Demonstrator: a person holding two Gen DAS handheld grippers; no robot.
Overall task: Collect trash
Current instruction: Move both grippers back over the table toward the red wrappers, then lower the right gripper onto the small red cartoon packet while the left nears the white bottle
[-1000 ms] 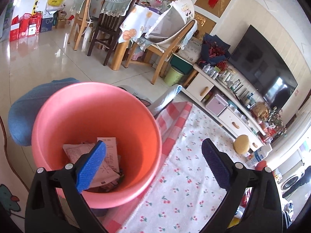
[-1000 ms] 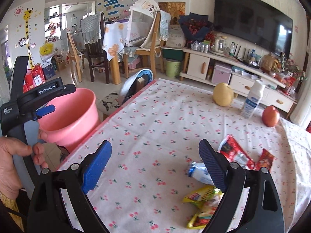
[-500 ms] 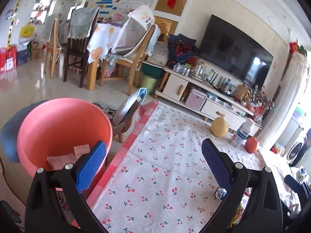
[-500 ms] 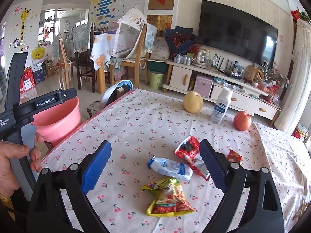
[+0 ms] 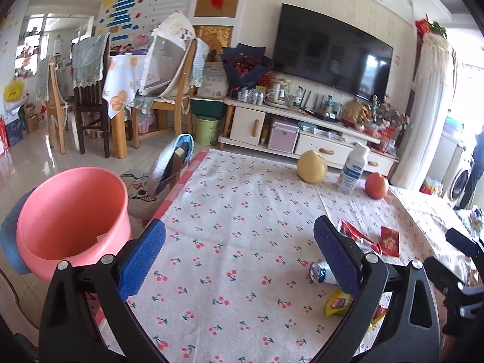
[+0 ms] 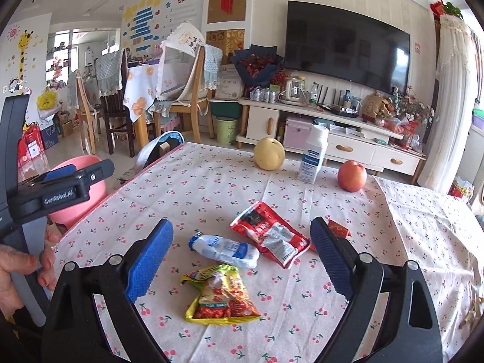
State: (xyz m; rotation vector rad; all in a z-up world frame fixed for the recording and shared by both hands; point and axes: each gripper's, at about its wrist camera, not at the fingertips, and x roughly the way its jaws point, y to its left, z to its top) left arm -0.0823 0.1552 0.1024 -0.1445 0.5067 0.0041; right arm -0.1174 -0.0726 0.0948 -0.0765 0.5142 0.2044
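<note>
Blue-padded, our right claw [image 6: 240, 257] hung spread and empty just above the crushed white bottle [image 6: 224, 246]; our left claw [image 5: 239, 257] was likewise spread beside the pink bucket [image 5: 71, 220]. Red wrapper [image 6: 272, 237] and yellow packet [image 6: 220, 298] lay touching or near it on the tabletop [image 6: 408, 227]. We judged it best to straddle one piece squarely, then pinch low.

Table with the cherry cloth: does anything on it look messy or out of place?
Yes. Loose wrappers litter the near part of the table: a crumpled white packet on its side, a torn red wrapper, a yellow snack bag and a small red packet. The pear, bottle and apple look tidy.
</note>
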